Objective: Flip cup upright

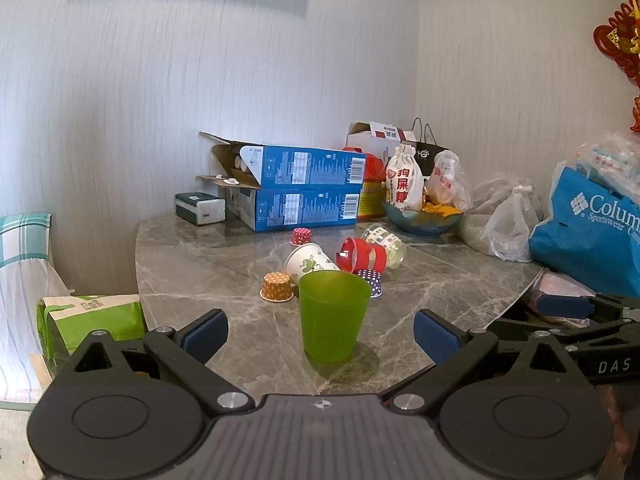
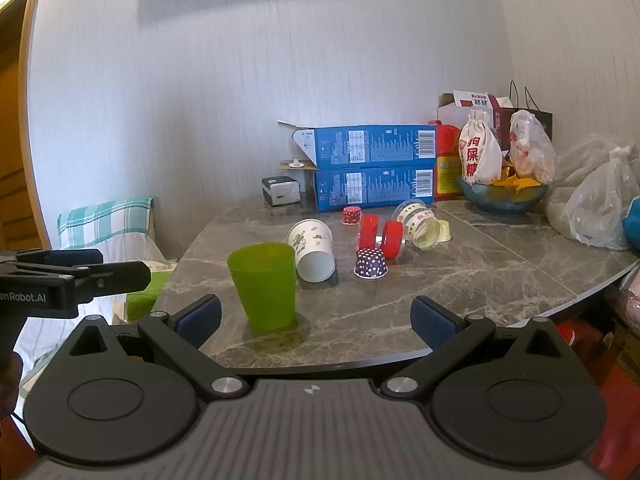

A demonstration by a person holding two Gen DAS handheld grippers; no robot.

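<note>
A green plastic cup (image 1: pixel 333 316) stands upright on the marble table (image 1: pixel 200 268), mouth up. My left gripper (image 1: pixel 320 334) is open, with the cup between its fingers and untouched. In the right wrist view the green cup (image 2: pixel 265 283) stands to the left of my open, empty right gripper (image 2: pixel 316 318). Behind it a white paper cup (image 2: pixel 312 250) lies on its side. A red cup (image 2: pixel 380 236) and a clear cup (image 2: pixel 420 224) also lie on their sides. Small dotted cups (image 2: pixel 370 264) stand upside down.
Two stacked blue boxes (image 1: pixel 300 188) line the wall. A bowl with bags (image 1: pixel 424 216), plastic bags (image 1: pixel 508 224) and a blue Columbia bag (image 1: pixel 588 232) crowd the right. The right gripper's side (image 1: pixel 580 320) shows at the table's right edge. A chair (image 2: pixel 108 224) stands left.
</note>
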